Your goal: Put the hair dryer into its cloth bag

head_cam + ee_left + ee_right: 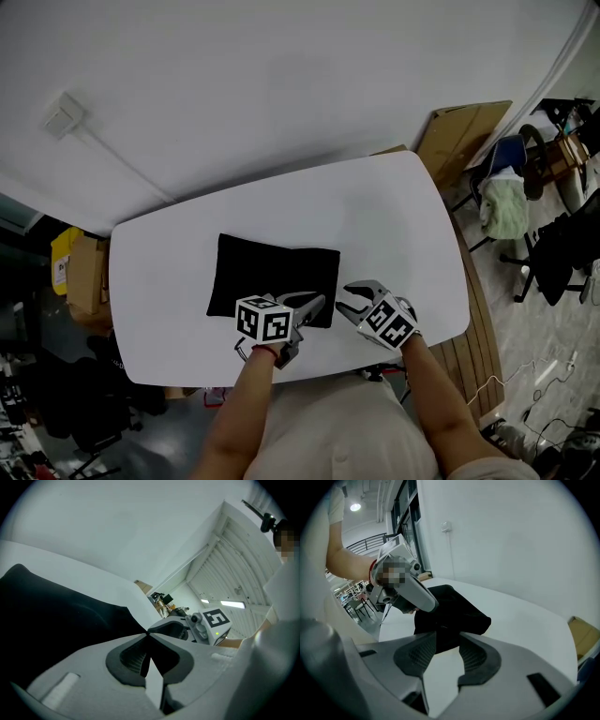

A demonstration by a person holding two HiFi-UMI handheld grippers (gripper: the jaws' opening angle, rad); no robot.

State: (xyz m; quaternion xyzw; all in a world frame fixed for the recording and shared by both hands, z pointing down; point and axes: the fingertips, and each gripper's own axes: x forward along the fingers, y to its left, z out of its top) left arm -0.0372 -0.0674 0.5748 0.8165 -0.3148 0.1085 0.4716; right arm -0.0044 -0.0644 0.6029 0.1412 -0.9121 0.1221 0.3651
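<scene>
Black cloth bag (pixel 272 272), flat on white counter (pixel 394 216), frame centre.
Detail: left hand-held gripper (pixel 317 302) clamped on its lower-right corner; right hand-held gripper (pixel 345 302) jaws apart, empty, just beside.

Black bag (pixel 274 277), white counter (pixel 394 216).
Left tool (pixel 319 302) and right tool (pixel 345 302) are grey with dark ribbed pads (pixel 417 656); their cubes (pixel 263 321) carry black-and-white square markers.
</scene>
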